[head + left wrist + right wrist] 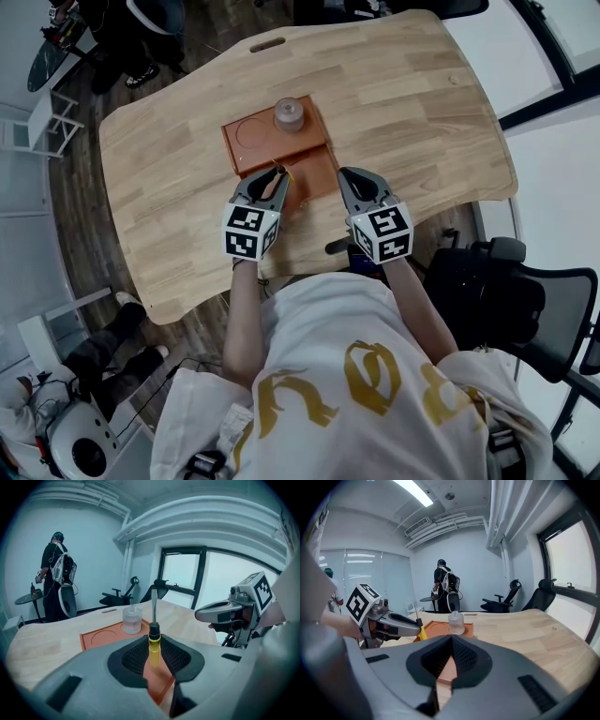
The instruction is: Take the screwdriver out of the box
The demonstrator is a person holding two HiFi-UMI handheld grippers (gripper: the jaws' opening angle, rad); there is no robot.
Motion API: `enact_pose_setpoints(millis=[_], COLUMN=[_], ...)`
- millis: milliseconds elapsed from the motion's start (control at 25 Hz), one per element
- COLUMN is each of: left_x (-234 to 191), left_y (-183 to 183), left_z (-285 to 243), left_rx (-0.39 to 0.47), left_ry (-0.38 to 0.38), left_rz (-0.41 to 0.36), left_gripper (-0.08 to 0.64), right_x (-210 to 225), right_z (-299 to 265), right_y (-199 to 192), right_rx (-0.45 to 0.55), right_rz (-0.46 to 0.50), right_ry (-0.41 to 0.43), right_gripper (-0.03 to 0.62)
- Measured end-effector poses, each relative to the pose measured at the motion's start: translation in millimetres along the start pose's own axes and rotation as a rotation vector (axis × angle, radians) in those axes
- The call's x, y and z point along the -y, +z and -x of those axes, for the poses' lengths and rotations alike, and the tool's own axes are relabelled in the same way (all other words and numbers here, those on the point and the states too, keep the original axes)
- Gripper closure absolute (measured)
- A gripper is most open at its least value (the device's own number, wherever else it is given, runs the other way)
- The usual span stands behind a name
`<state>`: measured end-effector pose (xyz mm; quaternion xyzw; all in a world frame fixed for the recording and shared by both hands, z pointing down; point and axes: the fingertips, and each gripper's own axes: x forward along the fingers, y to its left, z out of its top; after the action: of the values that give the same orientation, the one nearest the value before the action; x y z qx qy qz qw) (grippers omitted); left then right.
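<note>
Left gripper [154, 643]: forearm reached forward over the table [422, 112], jaws tilted downward above the near half of the orange box [251, 141]; pads narrowly set, clamped on the yellow handle of the screwdriver [154, 645], shaft upright.
Right gripper [451, 640]: alongside, just right of the box; jaws met at the tips, nothing between.
Clear jar [289, 113]: stood in the box's far half.
Obscured: handle's lower end behind the pads; both hands behind the marker cubes.
</note>
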<state>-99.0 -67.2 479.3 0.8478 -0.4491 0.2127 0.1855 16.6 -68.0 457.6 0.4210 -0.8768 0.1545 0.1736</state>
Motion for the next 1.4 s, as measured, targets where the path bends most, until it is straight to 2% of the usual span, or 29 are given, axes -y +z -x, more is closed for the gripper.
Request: enact_pose_setpoints(millis=[440, 880, 1080, 1400], left_x=[1, 4, 5, 2], left_y=[40, 53, 57, 53], left_z=[42, 63, 67, 70], left_rx=[0.195, 0.288, 0.298, 0.305], left_ry=[0.034, 0.02, 0.026, 0.043], left_rz=[0.057, 0.069, 0.064, 0.075], left_gripper=[0.48, 0.48, 0.48, 0.48], right_x=[-11, -16, -18, -18], right_z=[15, 15, 17, 17], right_y=[29, 38, 41, 38], right_rx=[0.114, 0.128, 0.123, 0.124], right_rz=[0.046, 0.06, 0.098, 0.087], right_ry=[-0.03, -0.034, -0.032, -0.034], right_gripper=[0.581, 0.581, 0.581, 0.581])
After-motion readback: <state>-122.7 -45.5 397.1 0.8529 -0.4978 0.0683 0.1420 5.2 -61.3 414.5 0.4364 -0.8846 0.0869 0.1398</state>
